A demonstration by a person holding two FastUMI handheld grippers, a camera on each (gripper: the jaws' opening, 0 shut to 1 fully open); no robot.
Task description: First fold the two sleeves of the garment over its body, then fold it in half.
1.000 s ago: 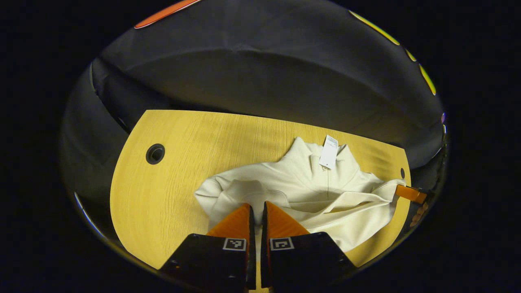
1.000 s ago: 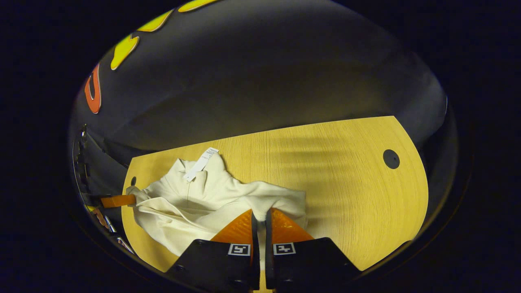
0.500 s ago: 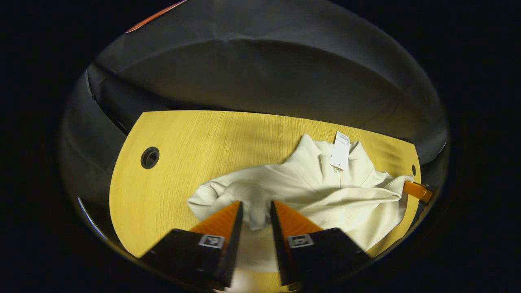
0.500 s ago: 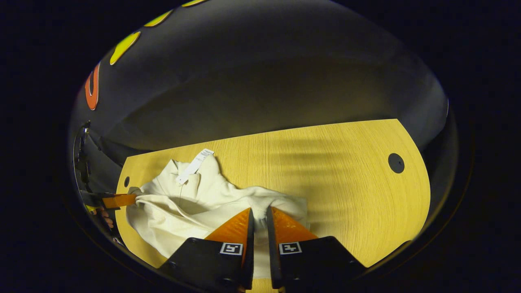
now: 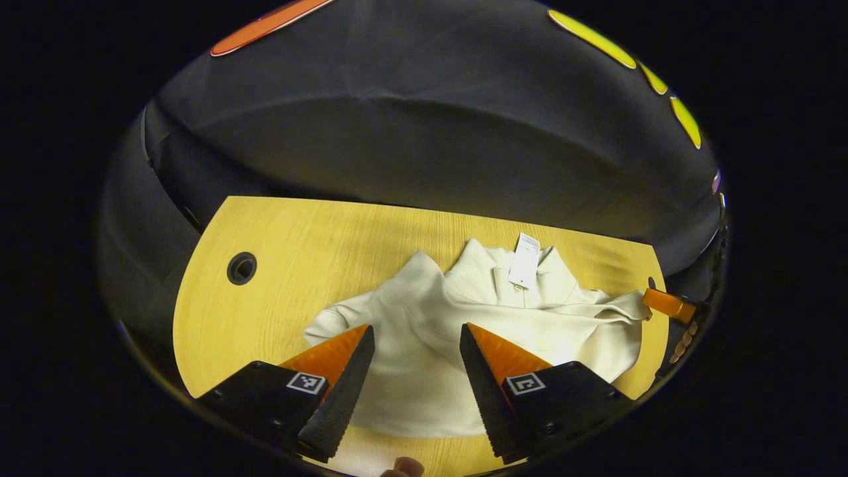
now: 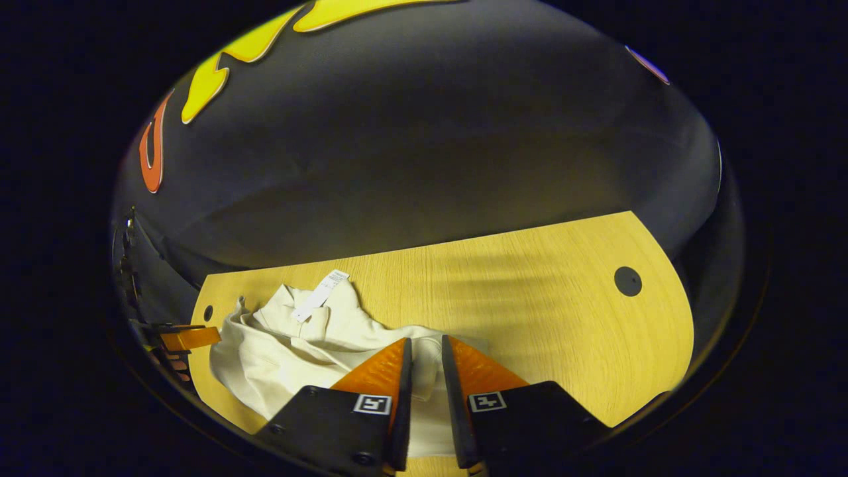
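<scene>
Lying bunched on the bench, the garment is showing cloth gathered over its body; left claw is gaping empty, right claw is pinching fabric at six o'clock; halving seemingly remaining.

We see a dim booth with light falling from above onto the tabletop, soft striped shadows across its wood, strong fisheye bending at the edges, and focus mostly sharp.

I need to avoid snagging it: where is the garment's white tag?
The white tag lies at the garment's collar, on the far side; in the left gripper view it sits right of centre, near the table's back edge.
</scene>
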